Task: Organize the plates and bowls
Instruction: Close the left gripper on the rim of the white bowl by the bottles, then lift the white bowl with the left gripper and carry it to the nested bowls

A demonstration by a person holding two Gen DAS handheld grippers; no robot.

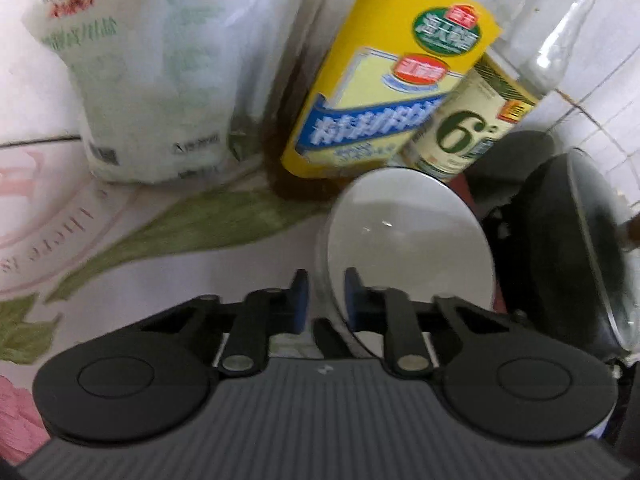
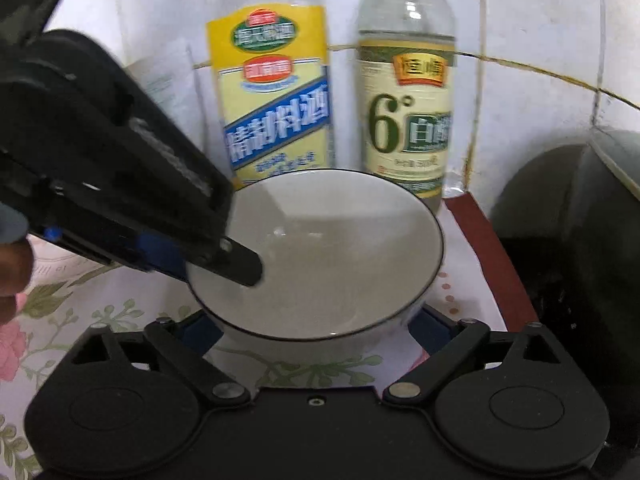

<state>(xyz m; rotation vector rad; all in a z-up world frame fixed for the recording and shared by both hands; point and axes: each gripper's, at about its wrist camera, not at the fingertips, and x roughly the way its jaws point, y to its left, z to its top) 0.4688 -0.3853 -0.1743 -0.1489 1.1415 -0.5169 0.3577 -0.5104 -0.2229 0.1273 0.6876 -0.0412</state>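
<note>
Right wrist view: floral tabletop [image 2: 60, 344] against a tiled wall, dark pot [image 2: 580, 240] on the right, 2 bottles behind: yellow-label bottle [image 2: 272, 96] and green-label bottle [image 2: 404, 116]. White bowl [image 2: 316, 252] sits just in front of both bottles, near the tabletop's right edge. Right tool [image 2: 316, 330] is spread wide, fingers either side of the bowl's lower wall, not gripping that I can see. Left tool [image 2: 224, 248] comes in from the left with 1 finger inside the rim.

Left wrist view: white bag [image 1: 148, 80] at left, same 2 bottles, and the left tool [image 1: 326, 288] clenched on the bowl's [image 1: 408, 240] rim, 1 blue pad [image 1: 352, 292] inside, 1 outside. Frame is blurred; whether the bowl is lifted or resting, cannot tell.

Risks, my read: rim pinch on glazed ceramic is thin, bowl could slip or pivot. Bottles are close behind, any forward swing could topple them. Right tool closing while left holds could twist the bowl.
</note>
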